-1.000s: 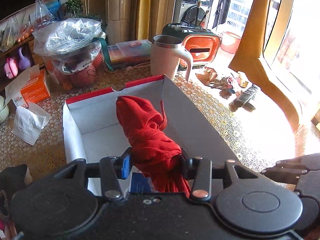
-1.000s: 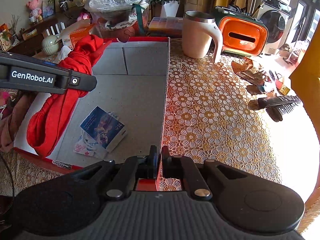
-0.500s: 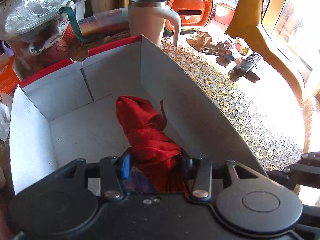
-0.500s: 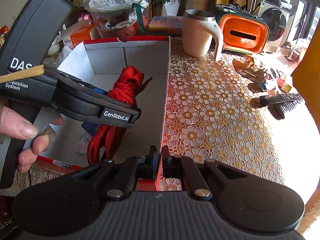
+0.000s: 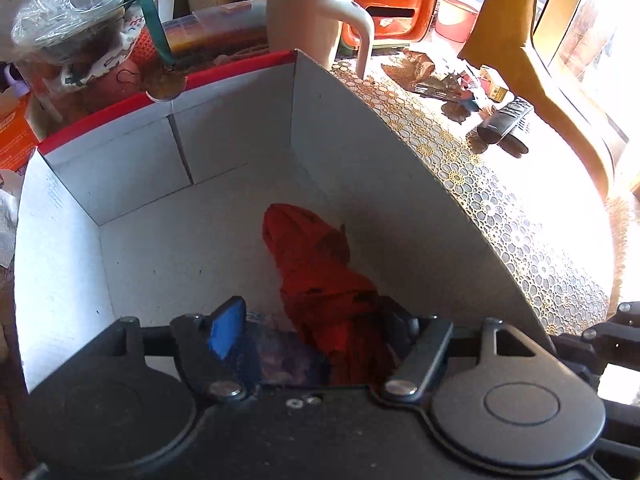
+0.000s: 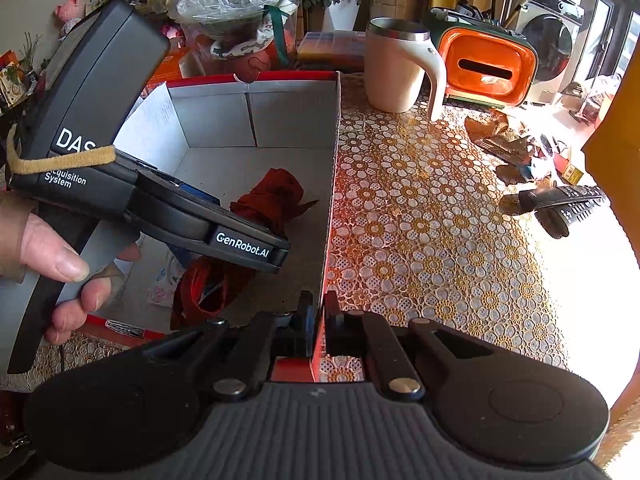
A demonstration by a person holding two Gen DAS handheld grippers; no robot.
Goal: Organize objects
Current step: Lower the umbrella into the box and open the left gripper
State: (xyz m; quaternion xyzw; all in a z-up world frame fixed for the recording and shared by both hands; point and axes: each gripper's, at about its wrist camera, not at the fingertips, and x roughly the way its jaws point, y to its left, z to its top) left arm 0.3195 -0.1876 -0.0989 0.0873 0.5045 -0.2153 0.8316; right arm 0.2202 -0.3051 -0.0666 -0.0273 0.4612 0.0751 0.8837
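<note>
Red cloth inside the cardboard box, left gripper spread apart around it, right gripper clamped on the box wall.

In the left wrist view the left gripper (image 5: pixel 312 320) sits low in the frame with its fingers parted; the red cloth (image 5: pixel 316 268) lies between them on the floor of the box (image 5: pixel 160 152), nearer the right finger, over a blue packet (image 5: pixel 276 360). In the right wrist view the right gripper (image 6: pixel 318 316) at bottom centre pinches the box's near right wall, its fingers almost together. A cream mug (image 6: pixel 396 68) and an orange container (image 6: pixel 486 66) stand in the upper right; a remote control (image 6: pixel 564 200) lies at the right edge.
</note>
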